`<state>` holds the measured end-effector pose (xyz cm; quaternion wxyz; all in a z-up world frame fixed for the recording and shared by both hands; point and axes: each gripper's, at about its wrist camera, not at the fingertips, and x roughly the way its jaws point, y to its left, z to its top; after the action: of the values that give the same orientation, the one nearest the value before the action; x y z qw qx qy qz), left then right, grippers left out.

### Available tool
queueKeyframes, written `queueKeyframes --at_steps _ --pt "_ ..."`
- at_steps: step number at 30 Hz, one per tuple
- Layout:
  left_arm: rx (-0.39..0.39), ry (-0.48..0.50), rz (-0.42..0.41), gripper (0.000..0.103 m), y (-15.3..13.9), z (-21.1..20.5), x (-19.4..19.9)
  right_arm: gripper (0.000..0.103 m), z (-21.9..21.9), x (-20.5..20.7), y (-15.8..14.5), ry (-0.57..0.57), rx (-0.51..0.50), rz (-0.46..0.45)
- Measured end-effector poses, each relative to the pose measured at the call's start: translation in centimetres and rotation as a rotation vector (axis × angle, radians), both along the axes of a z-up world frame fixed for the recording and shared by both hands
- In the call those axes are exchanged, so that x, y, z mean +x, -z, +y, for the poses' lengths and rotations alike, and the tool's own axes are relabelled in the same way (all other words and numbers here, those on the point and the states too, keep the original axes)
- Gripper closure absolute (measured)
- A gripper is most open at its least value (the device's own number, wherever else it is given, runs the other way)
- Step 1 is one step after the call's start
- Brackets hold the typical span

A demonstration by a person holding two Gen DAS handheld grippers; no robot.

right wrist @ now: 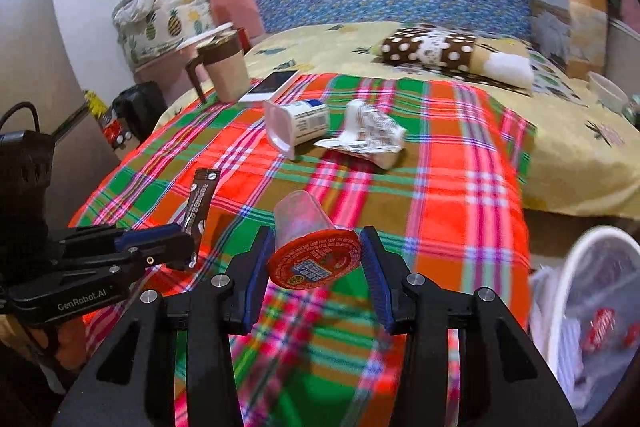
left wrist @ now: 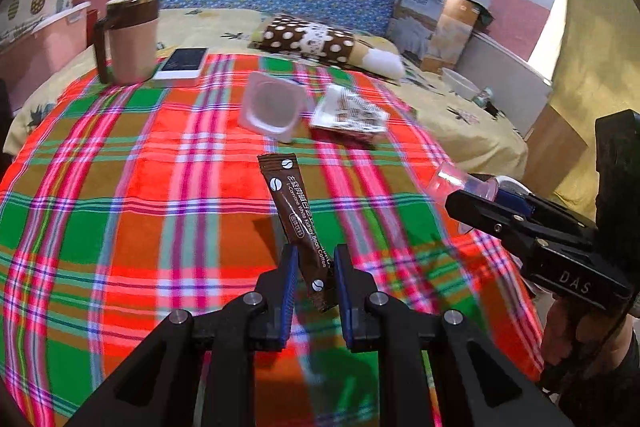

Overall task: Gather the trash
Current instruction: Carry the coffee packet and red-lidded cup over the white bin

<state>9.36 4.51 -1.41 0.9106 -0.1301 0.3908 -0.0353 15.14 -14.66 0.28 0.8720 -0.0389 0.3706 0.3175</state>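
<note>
Sachet (left wrist: 298, 223) in my left tool (left wrist: 316, 269), cup (right wrist: 306, 241) in my right tool (right wrist: 316, 259) — both gripped, unbinned; tub (right wrist: 298, 125) and wrapper (right wrist: 368, 133) remain on the bed (right wrist: 580, 163).

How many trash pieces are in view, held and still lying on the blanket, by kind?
Coffee sachet, in the left gripper: 1
Clear cup with red lid, in the right gripper: 1
Yogurt pot, on its side on the blanket: 1
Crumpled wrapper, on the blanket: 1
Total: 4, with 2 held and 2 lying.
</note>
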Motion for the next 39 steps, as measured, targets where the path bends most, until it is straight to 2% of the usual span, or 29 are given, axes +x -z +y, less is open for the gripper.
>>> queueKeyframes --at_steps 17,30,36,39 --pt "0.019 0.133 -0.035 0.084 -1.6 -7.5 -0.2 0.057 -5.3 -2.2 -0.7 0.136 0.044 -0.042" --pt "0.032 0.261 -0.049 0.085 -2.2 -13.4 2.6 0.057 -11.1 -2.1 -0.7 0.272 0.058 -0.059" --pt "0.037 0.336 -0.054 0.089 -2.2 -17.4 4.4 0.057 -14.7 -1.9 -0.4 0.362 0.058 -0.055" --pt "0.046 0.369 -0.052 0.096 -1.7 -19.2 5.6 0.057 -16.2 -1.5 0.0 0.402 0.054 -0.047"
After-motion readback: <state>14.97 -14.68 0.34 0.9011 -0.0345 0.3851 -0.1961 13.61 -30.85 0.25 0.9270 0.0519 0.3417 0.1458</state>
